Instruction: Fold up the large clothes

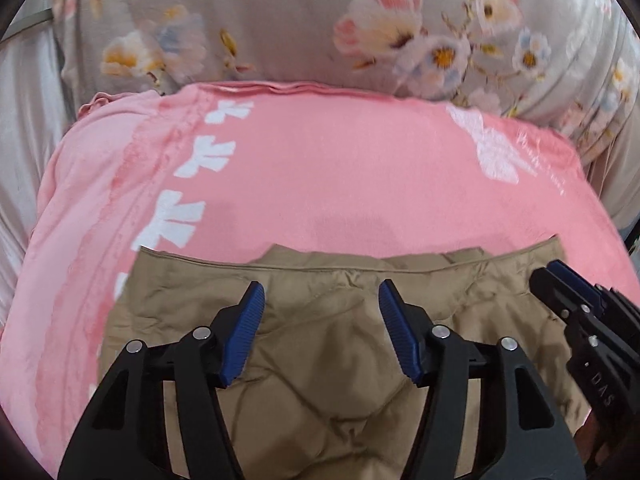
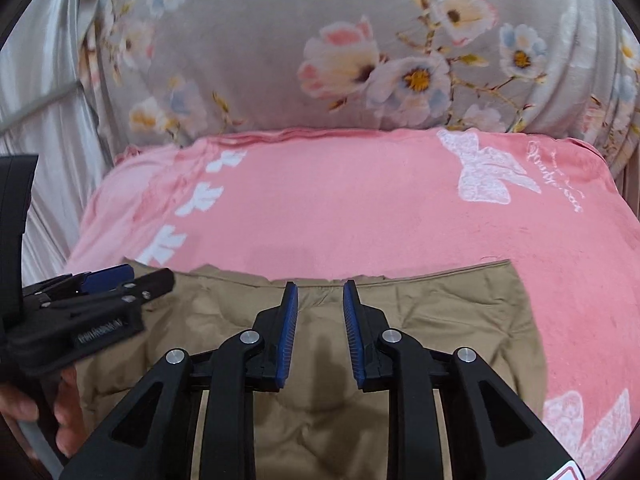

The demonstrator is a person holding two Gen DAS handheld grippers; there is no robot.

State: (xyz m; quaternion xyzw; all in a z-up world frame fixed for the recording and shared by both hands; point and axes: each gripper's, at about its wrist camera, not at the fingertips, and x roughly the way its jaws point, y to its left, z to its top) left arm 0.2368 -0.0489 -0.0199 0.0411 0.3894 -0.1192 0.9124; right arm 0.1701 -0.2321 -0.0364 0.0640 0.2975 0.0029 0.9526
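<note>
On the far left of both wrist views I see pale pleated fabric [image 2: 52, 128], and beside it a grey floral-printed cover [image 2: 280, 40] that fills the background. In front of that lies a pink blanket [image 1: 340, 168] with white bow motifs, spread flat as the surface I am working over.

The khaki garment [image 1: 328, 340] lies on the near part of the pink blanket, wrinkled, with a straight seamed edge along its far side and a creased fold near its middle. I cannot tell what kind of garment it is.

My left gripper [image 1: 322, 334] sits over the left half of the khaki garment with its blue-padded fingers spread wide and nothing between them. In the right wrist view it shows from the side at the left edge, and the holding hand [image 2: 60, 420] is partly visible below it.

My right gripper [image 2: 320, 334] is over the middle of the garment, its blue pads [image 2: 289, 332] standing parallel with a narrow gap and no cloth caught in it. From the left wrist view it appears at the right edge, just above the garment's right portion.
</note>
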